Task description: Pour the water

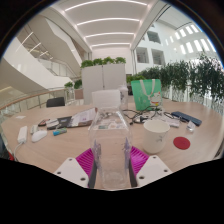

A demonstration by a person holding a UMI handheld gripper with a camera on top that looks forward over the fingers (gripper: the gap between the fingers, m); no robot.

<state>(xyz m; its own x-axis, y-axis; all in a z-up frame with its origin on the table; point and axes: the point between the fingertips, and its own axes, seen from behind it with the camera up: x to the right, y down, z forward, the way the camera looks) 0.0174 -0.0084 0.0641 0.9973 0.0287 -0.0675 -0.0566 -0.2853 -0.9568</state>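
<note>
Clear plastic cup (110,150) clenched between the pink-padded fingers (87,160), its contents hard to make out, white bowl (156,131) beyond on the cluttered wooden surface (60,148), red lid (181,143) nearby

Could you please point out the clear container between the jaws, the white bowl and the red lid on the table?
clear container (109,140): gripper view, middle of its front wall.
white bowl (156,133): gripper view, its side wall.
red lid (181,143): gripper view, centre of its top.
</note>
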